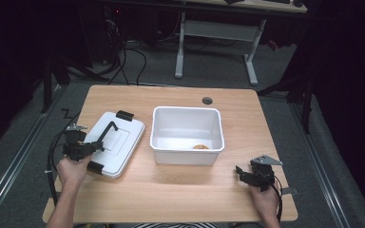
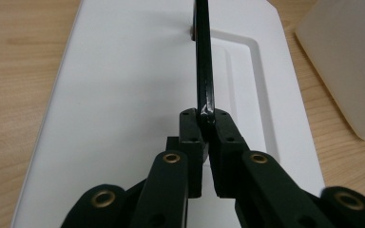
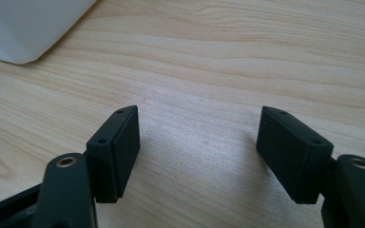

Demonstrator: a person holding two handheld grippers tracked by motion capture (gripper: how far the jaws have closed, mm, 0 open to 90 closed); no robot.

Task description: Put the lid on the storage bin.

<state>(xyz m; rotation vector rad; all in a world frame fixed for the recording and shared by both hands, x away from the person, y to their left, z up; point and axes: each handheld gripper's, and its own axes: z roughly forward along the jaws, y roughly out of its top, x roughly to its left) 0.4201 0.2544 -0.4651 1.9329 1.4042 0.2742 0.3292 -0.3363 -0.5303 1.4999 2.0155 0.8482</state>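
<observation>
A white lid (image 1: 116, 142) with black clips lies flat on the wooden table, left of a white open bin (image 1: 187, 114). Its black handle (image 2: 202, 61) stands raised from the lid's top. My left gripper (image 2: 204, 116) is shut on that handle near its upper end; from above, the left gripper (image 1: 97, 146) sits over the lid's near left part. A small tan object (image 1: 200, 147) lies in the bin at its front wall. My right gripper (image 1: 240, 172) rests open near the table's front right, and the right gripper (image 3: 199, 142) has bare wood between its pads.
The bin's corner (image 3: 24, 28) shows at the upper left of the right gripper view. A grommet hole (image 1: 207, 100) sits at the table's far edge. Beyond the table stands a white desk frame (image 1: 216, 33) with cables on the floor.
</observation>
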